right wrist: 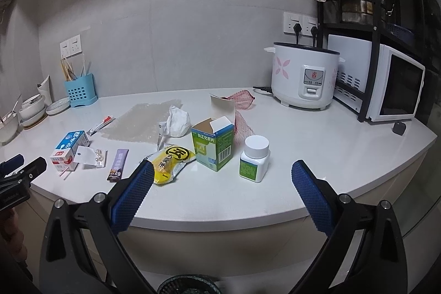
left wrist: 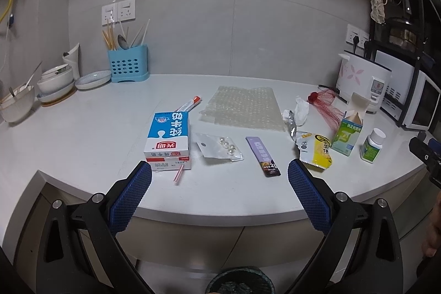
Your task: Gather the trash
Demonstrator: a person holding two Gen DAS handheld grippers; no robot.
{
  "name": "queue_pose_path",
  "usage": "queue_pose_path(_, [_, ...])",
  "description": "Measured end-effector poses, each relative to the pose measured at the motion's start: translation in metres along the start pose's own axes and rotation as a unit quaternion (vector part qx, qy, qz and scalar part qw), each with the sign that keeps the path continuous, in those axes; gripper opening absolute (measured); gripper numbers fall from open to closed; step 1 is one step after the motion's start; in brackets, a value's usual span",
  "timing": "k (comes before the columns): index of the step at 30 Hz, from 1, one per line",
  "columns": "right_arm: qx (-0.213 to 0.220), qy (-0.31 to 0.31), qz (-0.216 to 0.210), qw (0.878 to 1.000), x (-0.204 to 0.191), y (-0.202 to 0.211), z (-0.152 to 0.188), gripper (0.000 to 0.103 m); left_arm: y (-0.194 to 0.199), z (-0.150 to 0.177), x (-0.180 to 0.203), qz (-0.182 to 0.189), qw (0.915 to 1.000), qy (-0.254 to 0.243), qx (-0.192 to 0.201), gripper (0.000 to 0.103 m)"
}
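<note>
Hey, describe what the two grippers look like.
Both match: the left gripper and right gripper have black angular arms with silver screws and blue cross-hatched finger pads. No cables or sleeves show.

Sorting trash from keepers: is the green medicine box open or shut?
Open. The green medicine box stands upright with its top flap raised, and the right wrist view looks into its brown inside. Whether anything is in it cannot be told.
</note>
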State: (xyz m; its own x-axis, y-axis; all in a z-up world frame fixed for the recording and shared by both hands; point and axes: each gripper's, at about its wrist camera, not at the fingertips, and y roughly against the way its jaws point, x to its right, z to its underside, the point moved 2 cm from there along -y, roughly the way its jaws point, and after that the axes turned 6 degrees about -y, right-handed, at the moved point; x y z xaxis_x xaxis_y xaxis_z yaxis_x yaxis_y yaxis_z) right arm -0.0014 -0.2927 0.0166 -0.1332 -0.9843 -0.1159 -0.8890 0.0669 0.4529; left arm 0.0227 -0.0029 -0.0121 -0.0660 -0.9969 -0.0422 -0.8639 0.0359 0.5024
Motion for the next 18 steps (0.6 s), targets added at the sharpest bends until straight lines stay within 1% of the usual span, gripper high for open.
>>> queue_pose_path(10, [0.001, -0.003, 0.001, 1.0, 0.0007, 0.001, -0.0008, 0.096, 0.003, -0.001, -0.0021, 0.01, 0.9999, 0.014, 0.003, 0.097])
queue_pose_path(18, [-0.002, -0.004, 0.0, 1.0, 0.0007, 0.0018, 0.0015, 0.096, 0.0057, -0.0003, -0.0008, 0.006, 0.9999, 0.01, 0.003, 0.097])
